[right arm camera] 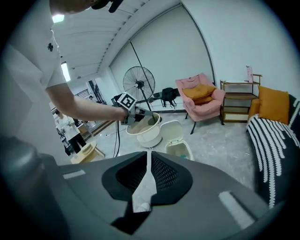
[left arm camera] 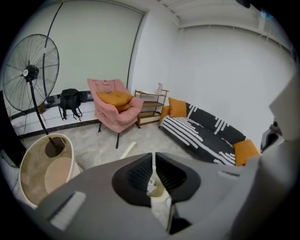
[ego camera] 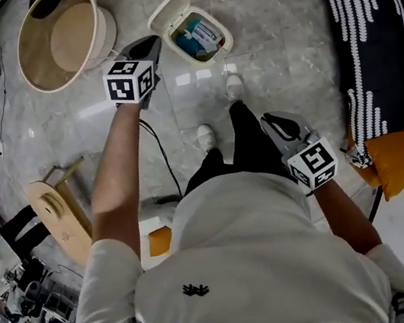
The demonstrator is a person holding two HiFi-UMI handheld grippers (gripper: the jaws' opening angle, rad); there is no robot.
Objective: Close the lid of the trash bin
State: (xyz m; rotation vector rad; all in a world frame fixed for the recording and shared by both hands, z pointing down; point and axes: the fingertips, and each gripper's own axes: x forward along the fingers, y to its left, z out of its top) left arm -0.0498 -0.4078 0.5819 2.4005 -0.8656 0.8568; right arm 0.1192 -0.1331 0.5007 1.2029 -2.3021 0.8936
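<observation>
- Small cream plastic trash bin (ego camera: pixel 200 39), lid up: the contents are a blue-and-white jumble, too small to name.
- The same bin (left arm camera: pixel 158 192) in the left gripper view: only a pale sliver shows through the slit between the near-closed tongs of the left gripper (left arm camera: pixel 153 158). The rest lies behind the gripper's grey body.
- Round beige tub (left arm camera: pixel 44 166): its lower right side is hidden by that same grey body.
- Black-and-white striped sofa (ego camera: pixel 369 34): cut off by the right edge of the head view.
- Cluttered surface (ego camera: pixel 27 311), lower left: cut by the picture's corner, its items too small to tell.
- Pale marble floor (ego camera: pixel 282 42): the stretch under the person's white shirt (ego camera: pixel 244 265) is hidden.
</observation>
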